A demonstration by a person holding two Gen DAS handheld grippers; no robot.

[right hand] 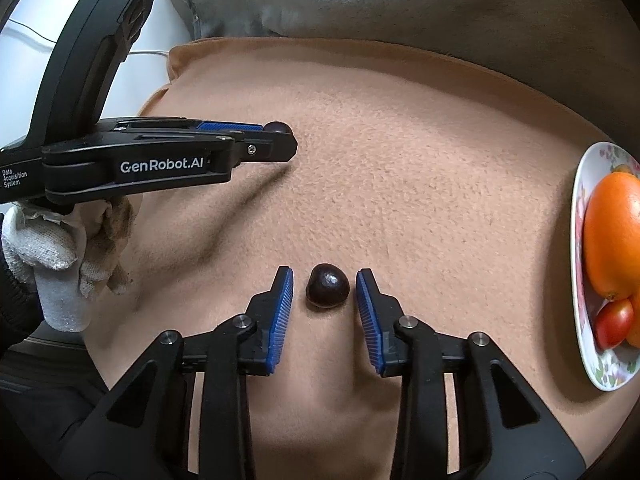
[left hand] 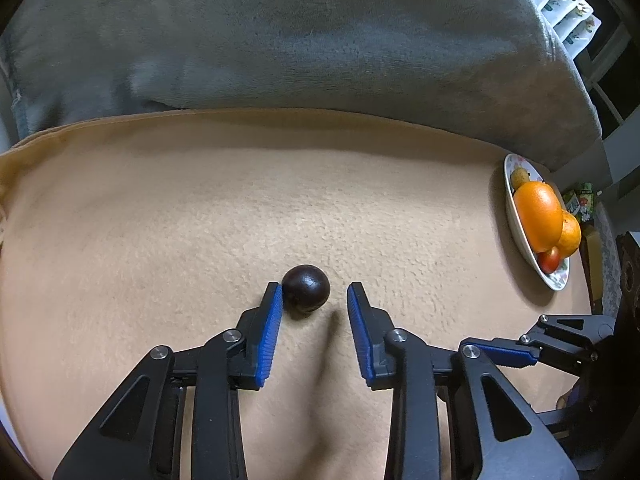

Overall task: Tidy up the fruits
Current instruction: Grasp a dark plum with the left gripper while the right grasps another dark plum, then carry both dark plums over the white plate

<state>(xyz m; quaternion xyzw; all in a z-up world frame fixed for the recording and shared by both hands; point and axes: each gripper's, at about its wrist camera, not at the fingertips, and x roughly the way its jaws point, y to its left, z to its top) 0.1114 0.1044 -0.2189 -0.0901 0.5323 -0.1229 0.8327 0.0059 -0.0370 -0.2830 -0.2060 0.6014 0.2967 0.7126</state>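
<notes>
Your left gripper point(left hand: 312, 294) stands with its jaws spread over the tan fleece blanket point(left hand: 200, 208), a small dark round fruit point(left hand: 306, 289) lying between the tips, touching the left blue pad and clear of the right one, not yet grasped. To its right, your right gripper point(right hand: 325, 278) is likewise released, a second dark glossy fruit point(right hand: 327, 290) centred between its jaws with a gap on either side. Further right, beyond both pairs of jaws, the floral-rimmed white plate point(right hand: 578, 216) already carries a large orange point(right hand: 612, 236), a small red fruit point(right hand: 614, 322) and, in the left wrist view, a yellowish fruit point(left hand: 519, 177) at its far end. By the look of it, most fruit is gathered; these two dark pieces remain to be gripped and carried to the plate.
</notes>
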